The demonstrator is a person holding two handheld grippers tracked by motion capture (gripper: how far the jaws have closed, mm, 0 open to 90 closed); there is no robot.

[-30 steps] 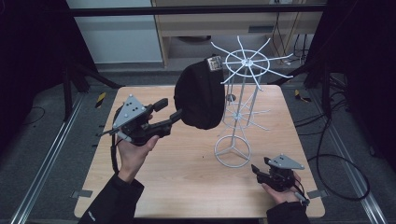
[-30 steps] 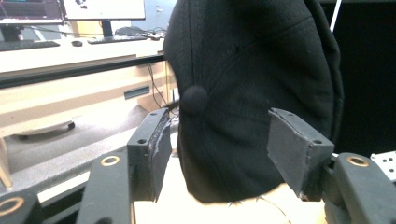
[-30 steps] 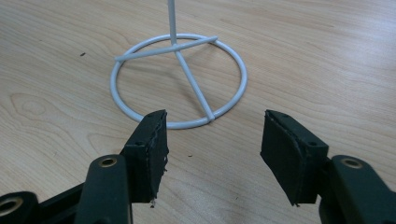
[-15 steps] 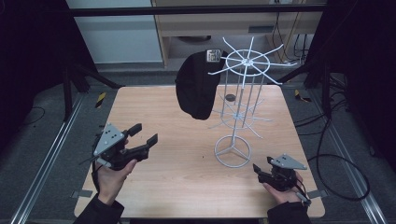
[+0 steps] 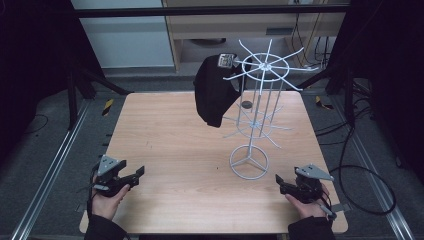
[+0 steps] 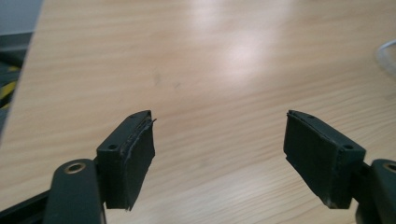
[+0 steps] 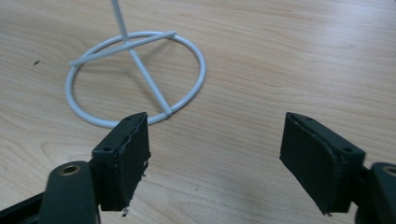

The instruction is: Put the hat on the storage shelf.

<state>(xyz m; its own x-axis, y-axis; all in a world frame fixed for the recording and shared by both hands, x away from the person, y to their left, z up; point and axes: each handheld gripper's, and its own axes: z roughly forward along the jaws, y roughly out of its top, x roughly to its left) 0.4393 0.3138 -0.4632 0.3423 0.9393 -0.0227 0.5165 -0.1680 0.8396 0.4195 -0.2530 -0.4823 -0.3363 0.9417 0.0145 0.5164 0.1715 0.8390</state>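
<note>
A white wire rack stands right of the middle of the wooden table, on a ring base. A black cap with a tag hangs from one of its upper arms. My left gripper is low over the front left of the table, far from the cap. Its jaws have just been opening and stand open with nothing between them. My right gripper sits at the front right, just short of the ring base. Its jaws have also just been opening, over bare wood.
A small dark disc lies on the table behind the rack. Black frame poles stand at both sides. Cables lie on the floor to the right, a rail runs along the left, and a shelf unit stands at the back.
My left gripper has come away from the cap, moving down and back to the table's front left. The cap stays hanging on the rack. My right hand has kept its place.
</note>
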